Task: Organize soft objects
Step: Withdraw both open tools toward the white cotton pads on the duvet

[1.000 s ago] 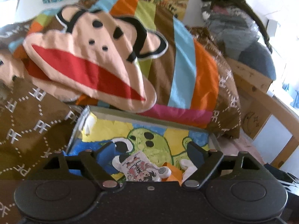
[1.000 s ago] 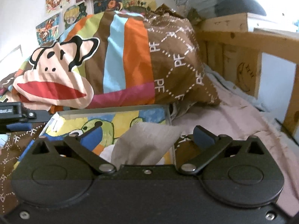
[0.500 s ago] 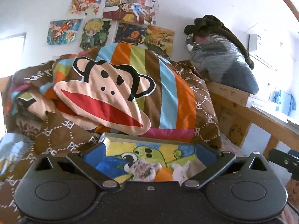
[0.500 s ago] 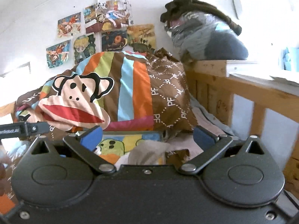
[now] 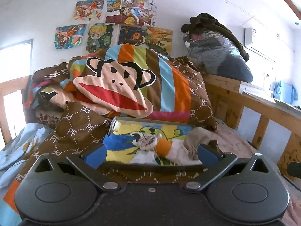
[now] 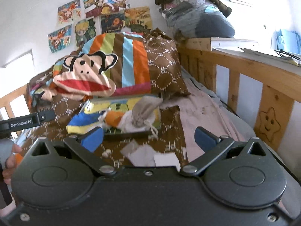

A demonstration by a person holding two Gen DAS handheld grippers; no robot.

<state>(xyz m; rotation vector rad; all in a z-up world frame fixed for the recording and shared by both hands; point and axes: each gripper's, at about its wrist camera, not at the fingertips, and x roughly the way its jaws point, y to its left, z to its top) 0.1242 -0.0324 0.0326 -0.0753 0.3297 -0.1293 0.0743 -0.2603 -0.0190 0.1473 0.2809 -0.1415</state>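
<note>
A shallow cartoon-printed box [image 5: 131, 131] [image 6: 94, 109] lies on the bed below the monkey-face striped pillow [image 5: 120, 86] [image 6: 88, 77]. In it lie a small patterned pouch [image 5: 148, 141], an orange soft piece [image 5: 163, 146] [image 6: 112, 118], white cloth and a grey drawstring bag [image 5: 195, 137] [image 6: 144, 109]. My left gripper [image 5: 150, 154] is open and empty, held back from the box's near edge. My right gripper [image 6: 148, 137] is open and empty, above the brown quilt in front of the box.
White and grey pouches [image 6: 146, 154] lie on the brown quilt [image 6: 169, 135] near the right gripper. A wooden bed rail [image 6: 254, 79] runs along the right. A bundle of clothes [image 5: 216, 50] sits on the headboard. Posters [image 5: 120, 24] cover the wall.
Both grippers have pulled back and up from the box. The right gripper has let go of the grey bag, which now rests in the box.
</note>
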